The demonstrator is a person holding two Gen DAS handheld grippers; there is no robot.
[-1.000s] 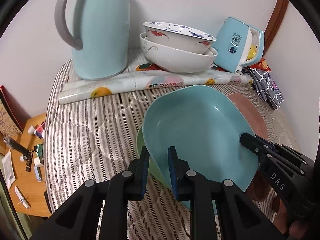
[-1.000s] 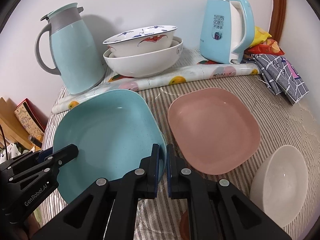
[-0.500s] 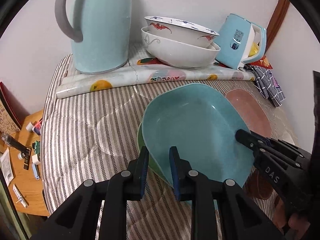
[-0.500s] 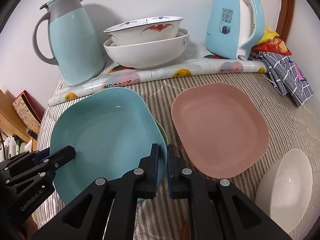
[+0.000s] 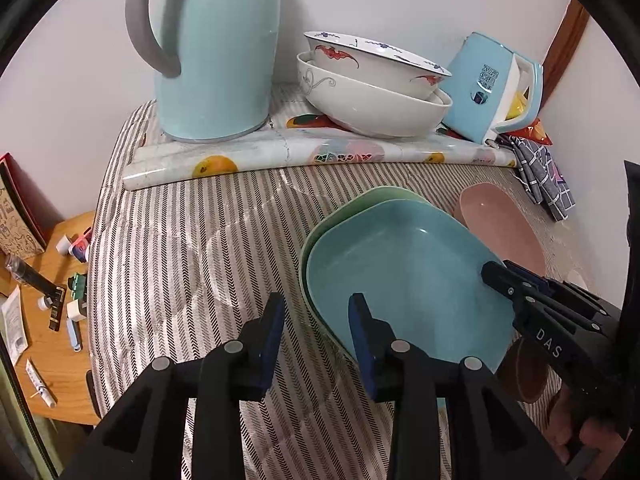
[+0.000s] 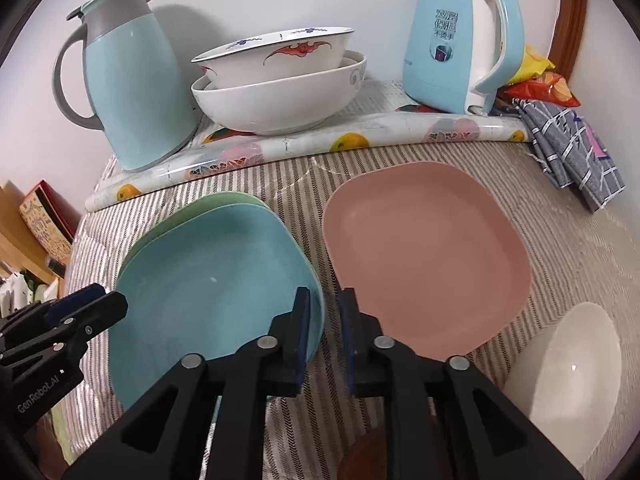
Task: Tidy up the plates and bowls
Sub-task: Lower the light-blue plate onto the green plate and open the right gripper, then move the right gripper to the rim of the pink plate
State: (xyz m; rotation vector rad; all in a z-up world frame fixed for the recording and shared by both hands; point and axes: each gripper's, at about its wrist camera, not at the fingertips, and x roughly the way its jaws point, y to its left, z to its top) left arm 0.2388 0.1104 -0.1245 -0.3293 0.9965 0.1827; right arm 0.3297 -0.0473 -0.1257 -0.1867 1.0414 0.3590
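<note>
A blue square plate [image 5: 404, 276] [image 6: 208, 300] lies nested on a green plate [image 5: 360, 204] [image 6: 200, 208] on the striped cloth. My left gripper [image 5: 316, 312] is open, its fingers astride the plates' left rim. My right gripper [image 6: 324, 312] is open, its jaws a little apart at the blue plate's right rim. A pink square plate [image 6: 420, 252] [image 5: 500, 224] lies to the right. A small white bowl [image 6: 568, 368] sits at the near right. Two large white bowls [image 6: 280, 84] [image 5: 372, 84] are stacked at the back.
A blue thermos jug [image 5: 212, 48] [image 6: 132, 92] stands back left, a blue electric kettle [image 6: 460, 36] [image 5: 496, 84] back right, on a rolled fruit-print mat [image 6: 304, 144]. A checked cloth [image 6: 576, 148] and snack bags lie far right. A brown dish [image 5: 524, 368] sits near. A cluttered wooden side table [image 5: 44, 320] stands left.
Both grippers opened and let go of the blue plate. It dropped from tilted to flat on the green plate. The left gripper drew back to the left.
</note>
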